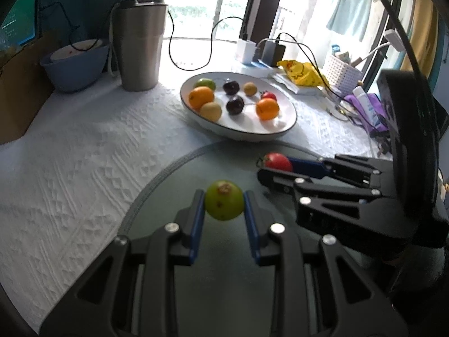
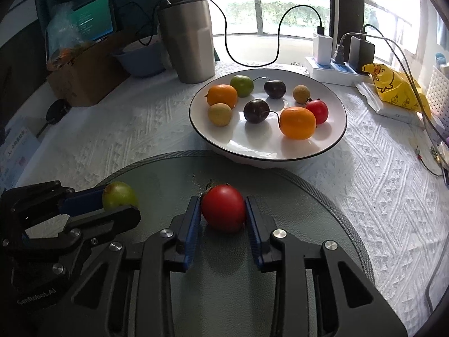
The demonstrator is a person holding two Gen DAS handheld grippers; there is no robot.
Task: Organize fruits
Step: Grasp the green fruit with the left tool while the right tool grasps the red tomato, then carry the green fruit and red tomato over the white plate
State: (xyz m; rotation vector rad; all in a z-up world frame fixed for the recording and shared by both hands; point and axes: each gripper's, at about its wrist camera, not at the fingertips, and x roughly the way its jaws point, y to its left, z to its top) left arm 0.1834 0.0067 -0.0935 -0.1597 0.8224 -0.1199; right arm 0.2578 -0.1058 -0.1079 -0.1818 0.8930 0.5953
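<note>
Most of the fruit already sits in the white plate (image 2: 331, 140) on the table (image 2: 378, 196): two oranges, two dark plums, two tan longans, a green fruit and a red tomato. Two pieces are left, both over the round grey mat (image 2: 322, 196) in front of the plate. The left gripper (image 1: 224, 205) has its fingers clamped on a green fruit (image 1: 224, 200), and the right gripper (image 2: 224, 210) grips a red tomato (image 2: 223, 207) the same way. I'd say the job is nearly done once these two join the plate.
</note>
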